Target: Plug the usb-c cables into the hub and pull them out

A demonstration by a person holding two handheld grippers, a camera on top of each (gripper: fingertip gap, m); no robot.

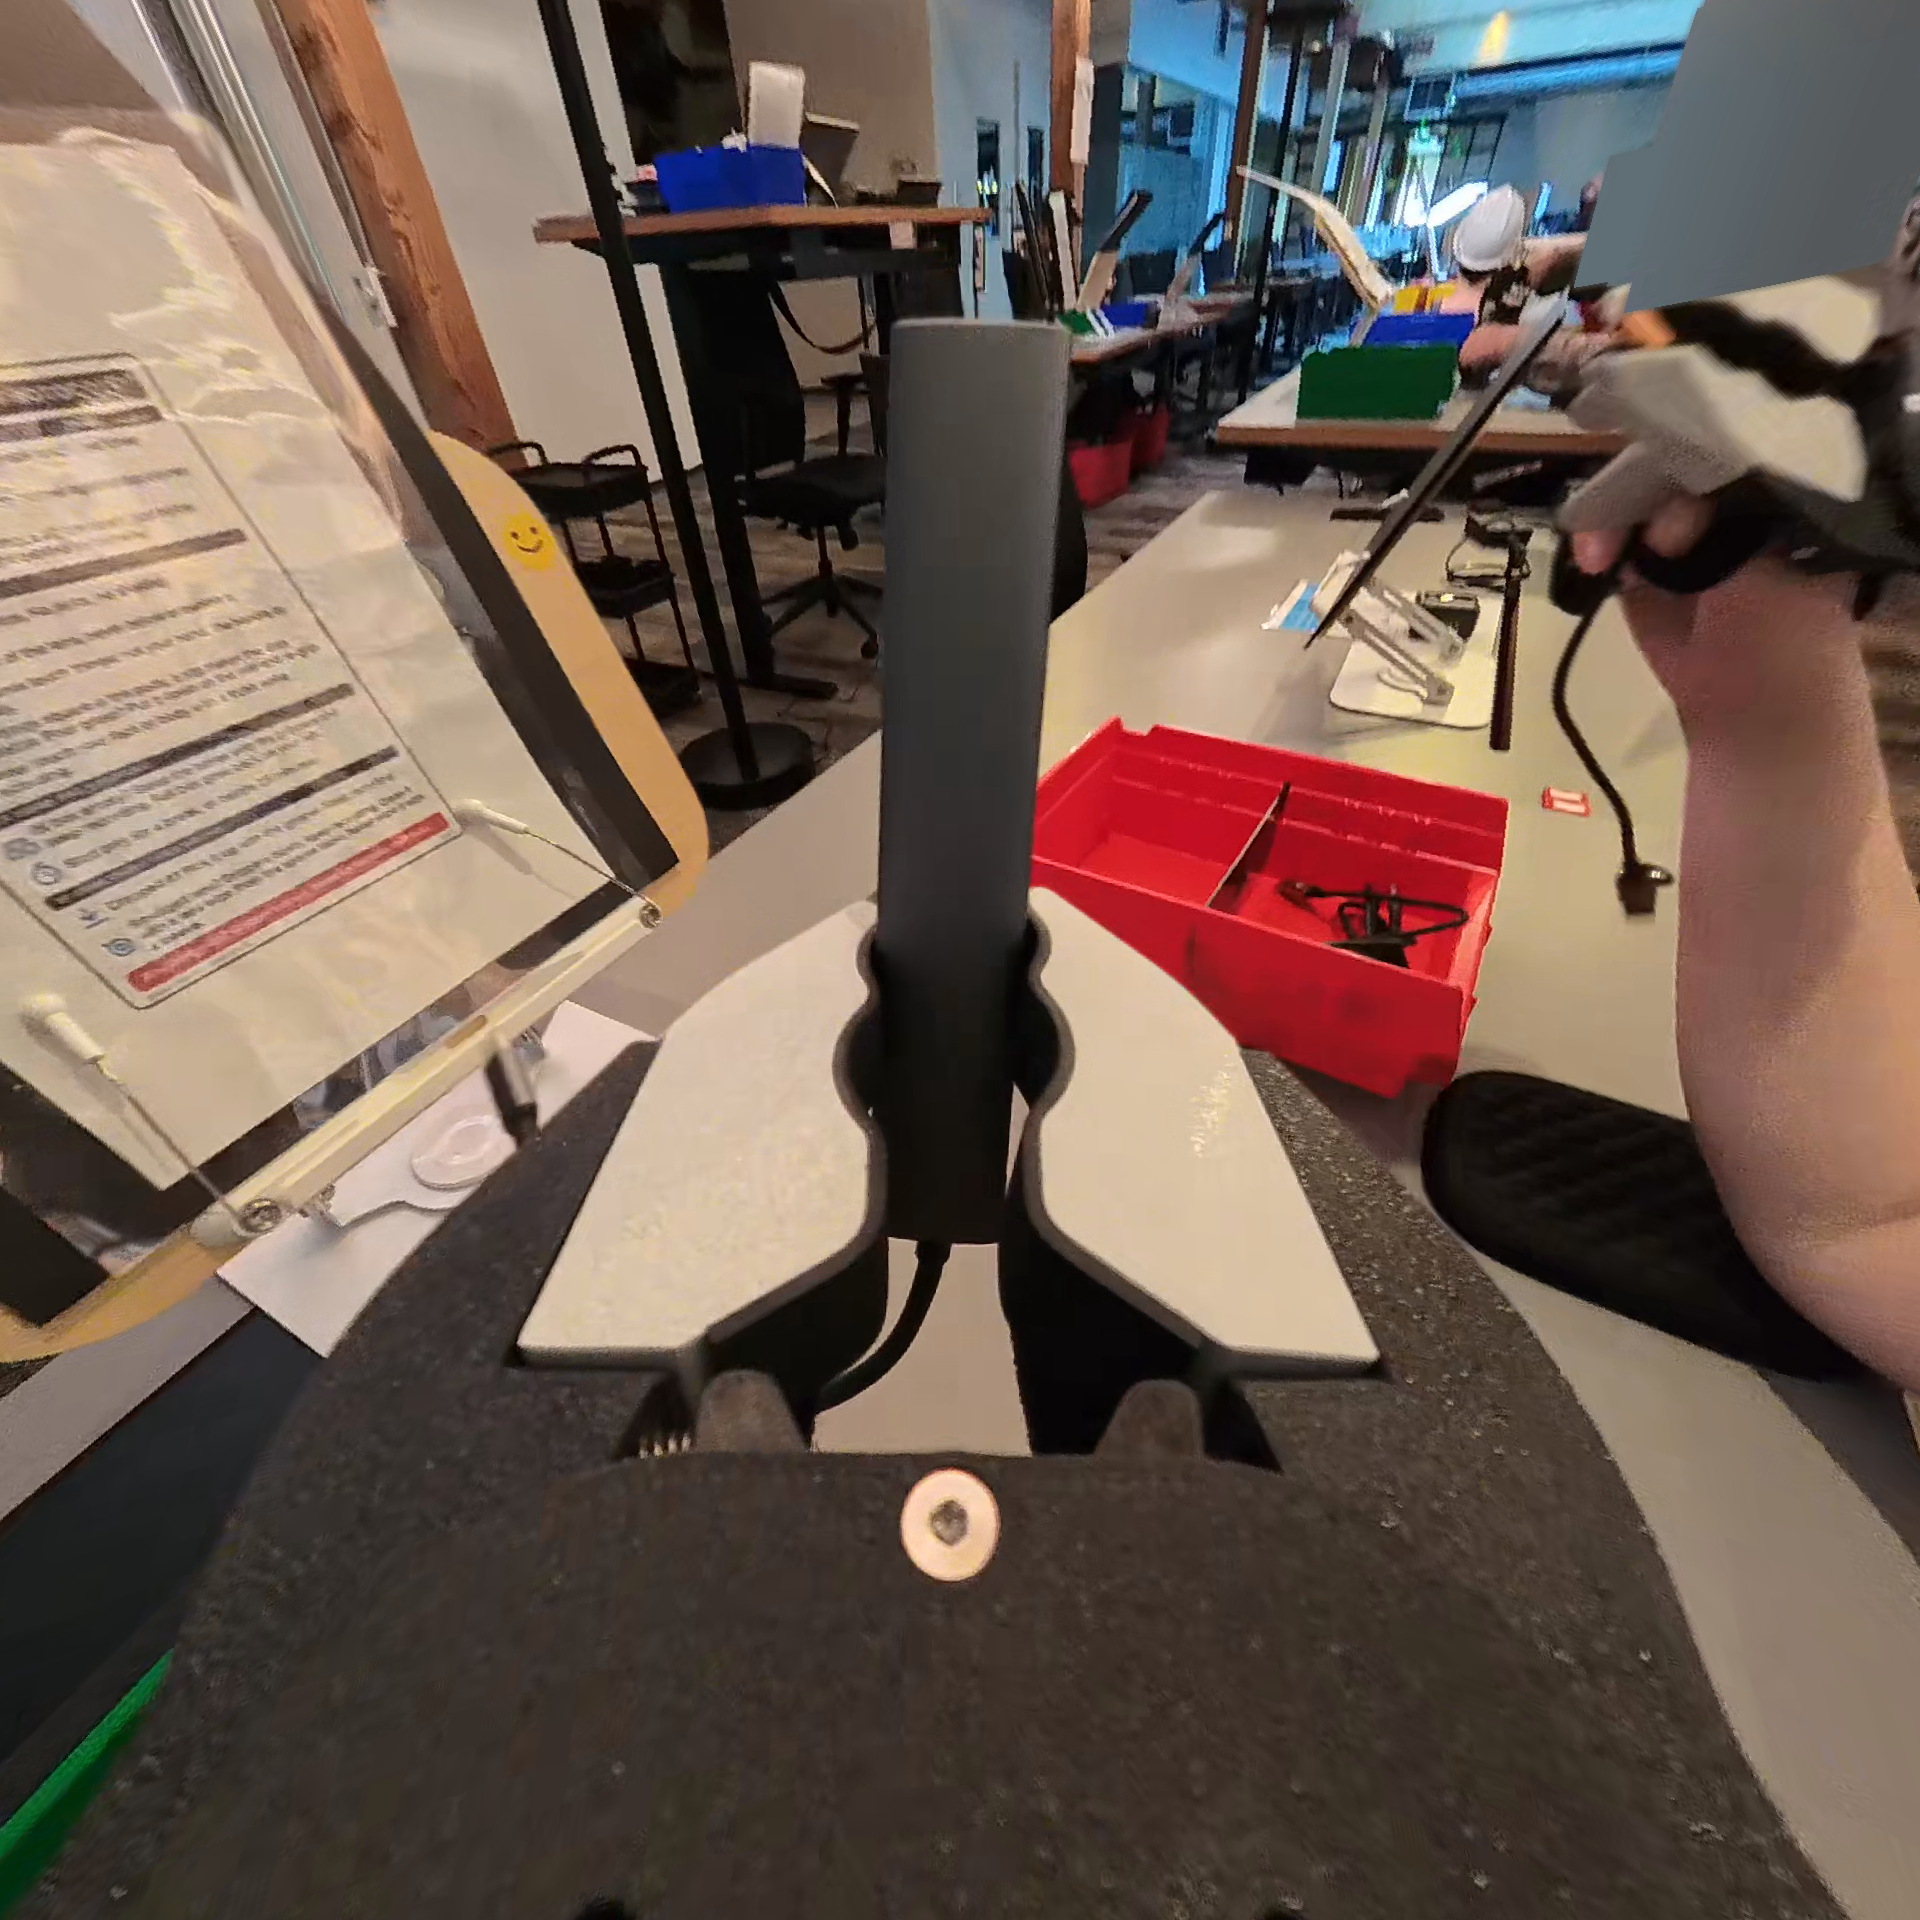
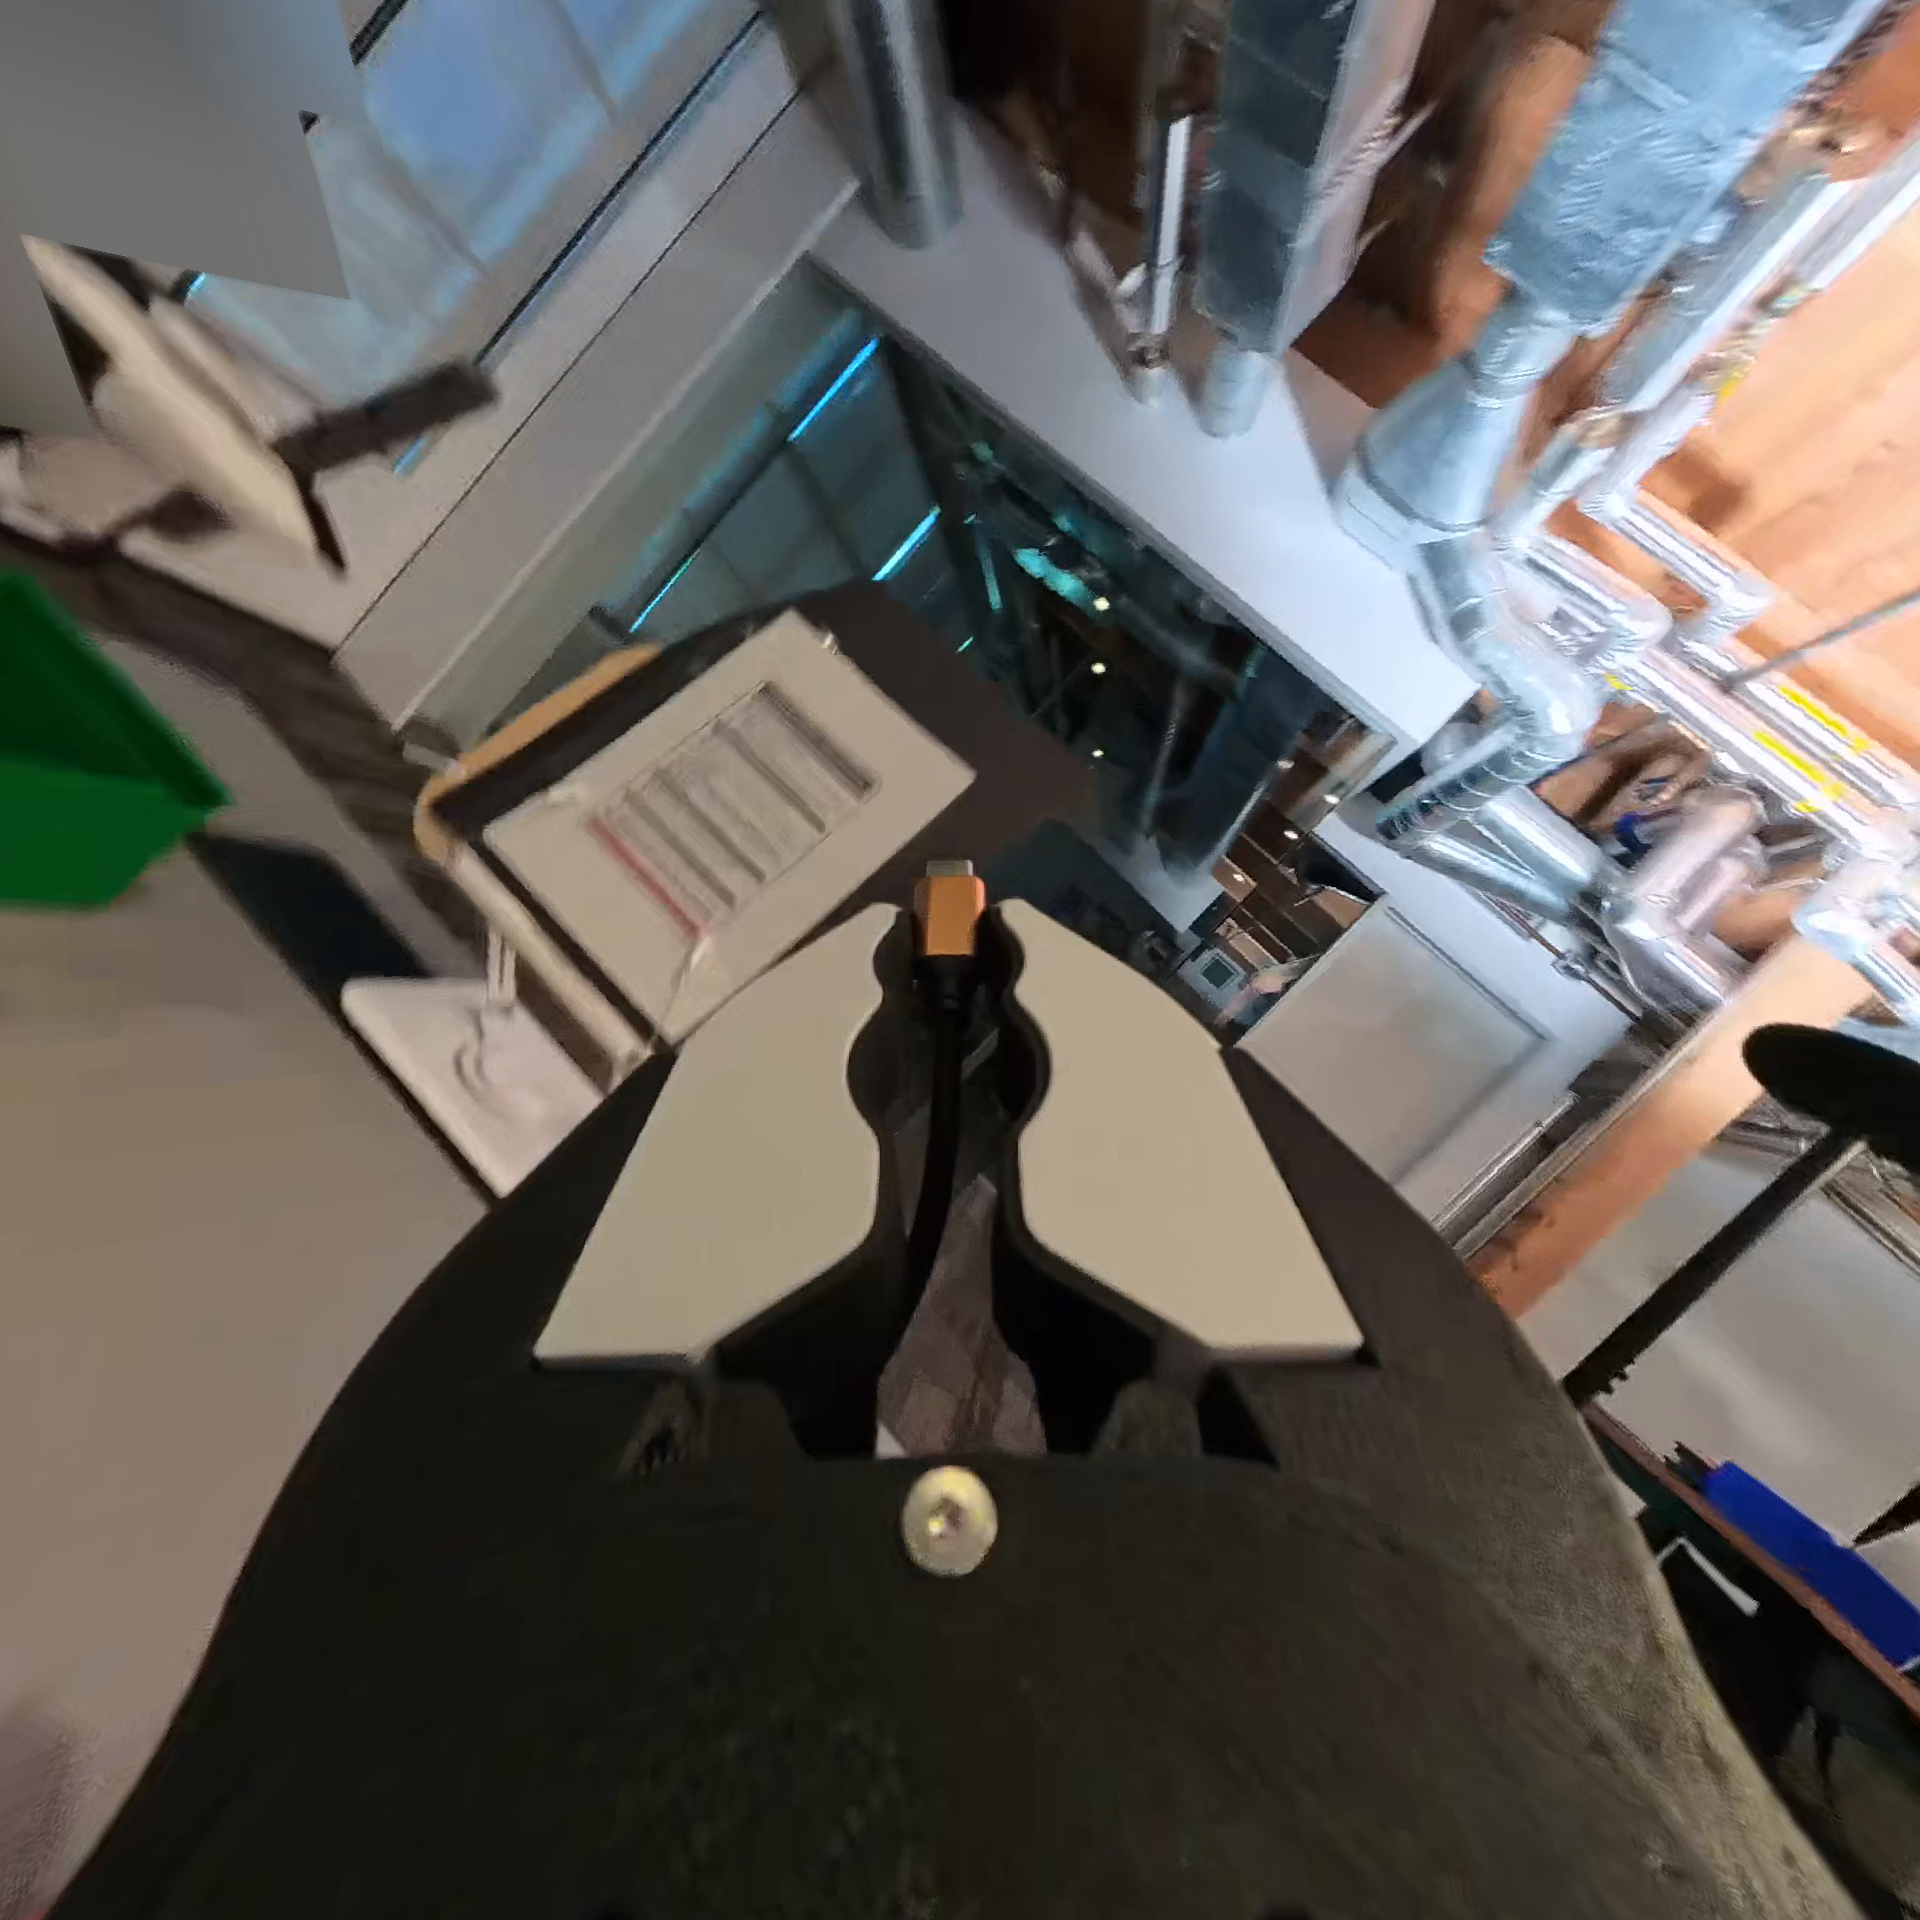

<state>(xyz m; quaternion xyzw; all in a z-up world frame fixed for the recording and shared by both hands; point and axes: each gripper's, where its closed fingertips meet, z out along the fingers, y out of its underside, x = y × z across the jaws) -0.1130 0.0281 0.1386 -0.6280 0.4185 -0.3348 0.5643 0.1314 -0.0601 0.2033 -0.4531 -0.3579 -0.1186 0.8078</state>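
My left gripper (image 1: 951, 930) is shut on the dark grey hub (image 1: 971, 665), a long flat bar that sticks straight out past the fingertips; its own black cord (image 1: 894, 1320) runs back between the fingers. My right gripper (image 2: 948, 920) is shut on a USB-C cable with an orange plug (image 2: 945, 914); the metal tip points forward and the black cord (image 2: 935, 1122) trails back. In the left wrist view the right gripper (image 1: 1714, 436) is held up at the far right in a hand, apart from the hub, with a black cable (image 1: 1590, 748) hanging from it.
A red divided bin (image 1: 1288, 904) on the grey table (image 1: 1164, 623) holds another black cable (image 1: 1382, 920). A framed instruction sheet on a stand (image 1: 208, 675) is at the left. A tablet on a white stand (image 1: 1403, 644) is behind. A black wrist pad (image 1: 1558, 1195) lies under the forearm. Left tips to right tips: about 25 cm.
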